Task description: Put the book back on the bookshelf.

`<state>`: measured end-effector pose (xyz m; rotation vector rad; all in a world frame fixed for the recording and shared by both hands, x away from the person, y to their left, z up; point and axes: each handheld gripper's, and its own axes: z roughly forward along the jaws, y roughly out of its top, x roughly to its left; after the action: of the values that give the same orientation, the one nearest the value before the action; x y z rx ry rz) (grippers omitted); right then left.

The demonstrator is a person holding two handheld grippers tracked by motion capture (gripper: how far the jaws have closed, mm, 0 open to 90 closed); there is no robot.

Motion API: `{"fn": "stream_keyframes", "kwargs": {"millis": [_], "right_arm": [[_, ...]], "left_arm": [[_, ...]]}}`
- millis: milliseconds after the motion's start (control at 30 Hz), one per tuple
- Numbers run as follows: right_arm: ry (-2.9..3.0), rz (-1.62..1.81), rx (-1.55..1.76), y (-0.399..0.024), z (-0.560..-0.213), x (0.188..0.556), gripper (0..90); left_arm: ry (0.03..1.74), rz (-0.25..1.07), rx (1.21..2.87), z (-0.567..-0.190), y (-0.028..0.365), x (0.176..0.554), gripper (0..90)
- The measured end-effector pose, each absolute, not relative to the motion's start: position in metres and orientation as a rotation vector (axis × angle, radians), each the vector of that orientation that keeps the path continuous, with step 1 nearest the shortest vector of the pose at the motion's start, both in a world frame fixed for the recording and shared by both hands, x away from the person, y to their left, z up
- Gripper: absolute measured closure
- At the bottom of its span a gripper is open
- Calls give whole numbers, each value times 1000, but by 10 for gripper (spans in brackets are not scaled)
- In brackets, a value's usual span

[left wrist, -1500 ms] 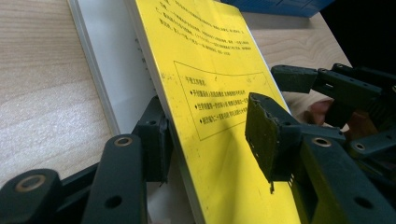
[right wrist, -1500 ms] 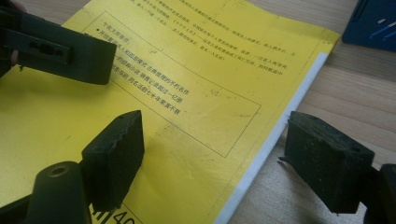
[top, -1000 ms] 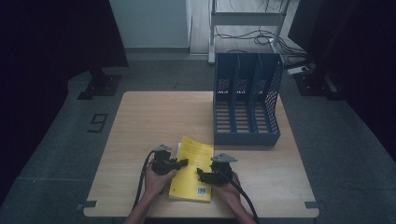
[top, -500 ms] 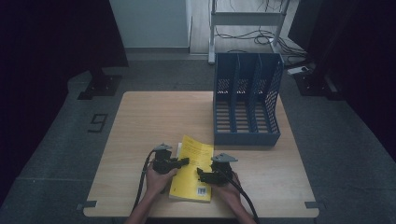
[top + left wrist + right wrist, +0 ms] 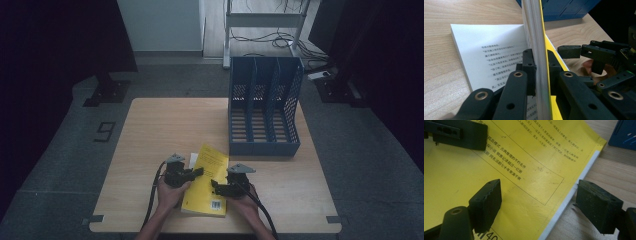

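Note:
A yellow paperback point(image 5: 207, 182) lies near the table's front edge. My left gripper point(image 5: 196, 173) comes in from its left side. In the left gripper view, that gripper point(image 5: 540, 62) is shut on the yellow cover with a sheaf of pages point(image 5: 537, 30), which stands on edge above a white printed page point(image 5: 491, 52); its jaws have just been closing on it. My right gripper point(image 5: 216, 184) hovers open over the cover point(image 5: 524, 165) at the book's right edge. Its fingers point(image 5: 486, 200) straddle that edge, one over the cover and one over the wood.
A blue three-slot file rack point(image 5: 264, 107) stands at the back right of the wooden table point(image 5: 150, 130), just beyond the book. Bare wood lies to the left and behind the book. Dark floor surrounds the table.

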<state>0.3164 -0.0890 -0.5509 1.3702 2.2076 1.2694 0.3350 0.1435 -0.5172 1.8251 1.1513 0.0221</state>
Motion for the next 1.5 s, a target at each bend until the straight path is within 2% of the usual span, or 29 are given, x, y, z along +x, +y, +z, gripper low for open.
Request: {"fn": "stream_keyframes", "kwargs": {"millis": [500,1500], "right_arm": [[2231,1353,1331,-95,-544,316,185],[2193,1456,1281,-111,-527,317,197]], "left_arm": [[1100,33,1749,-506,149,326,831],[1007,51,1750,-482,158,314,833]]}}
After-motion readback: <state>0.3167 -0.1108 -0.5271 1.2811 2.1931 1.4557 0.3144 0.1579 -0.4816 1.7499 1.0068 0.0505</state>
